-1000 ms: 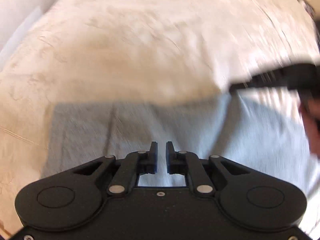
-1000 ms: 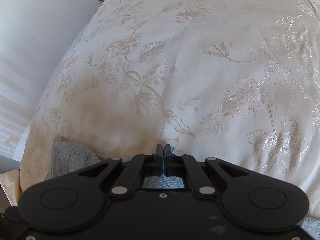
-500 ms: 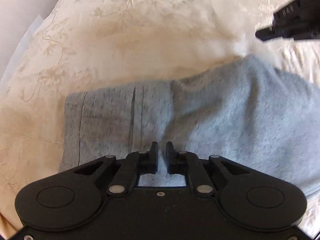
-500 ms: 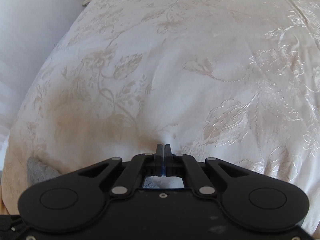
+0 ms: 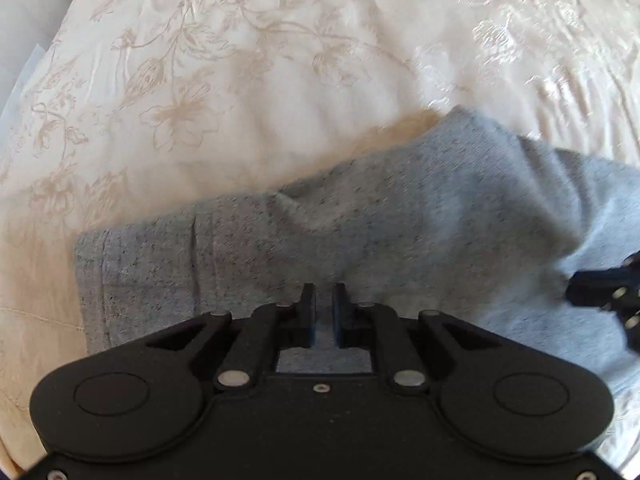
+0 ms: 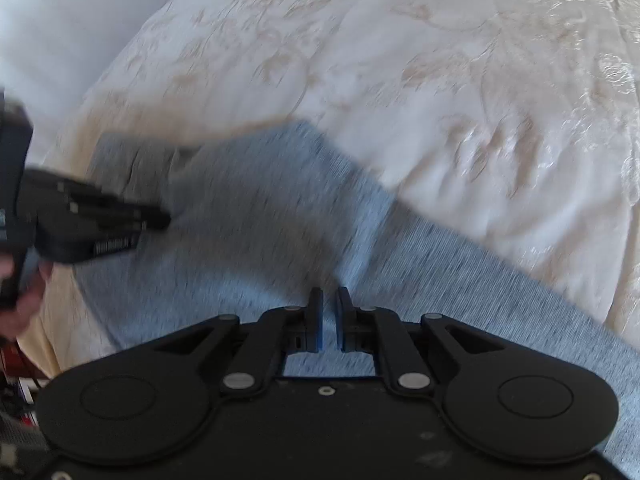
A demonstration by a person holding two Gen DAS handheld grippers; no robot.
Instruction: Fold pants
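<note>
The grey pants [image 5: 400, 232] lie on a bed covered by a cream bedspread [image 5: 224, 80] woven with a pale flower and leaf pattern. In the left wrist view the cloth runs as a band across the lower half of the picture, from a straight stitched edge at the left to a looser, humped fold at the right, where a rounded corner of the fabric rises over the bedspread. The left tongs [image 5: 323, 300] point down at the pants with a narrow gap between the two fingers; grey cloth shows through the gap below them, but nothing is pinched there. The right tongs [image 6: 330, 304] also hang over the grey fabric, their jaws opening, blue pads facing each other with only a slim gap, and no cloth caught between them. The right wrist view is blurred, yet it shows the pants stretching from the upper left down to the lower right edge. At the left of that view the left tongs' black body is seen, held in a person's hand [image 6: 20, 304], its tips close above the pants.
</note>
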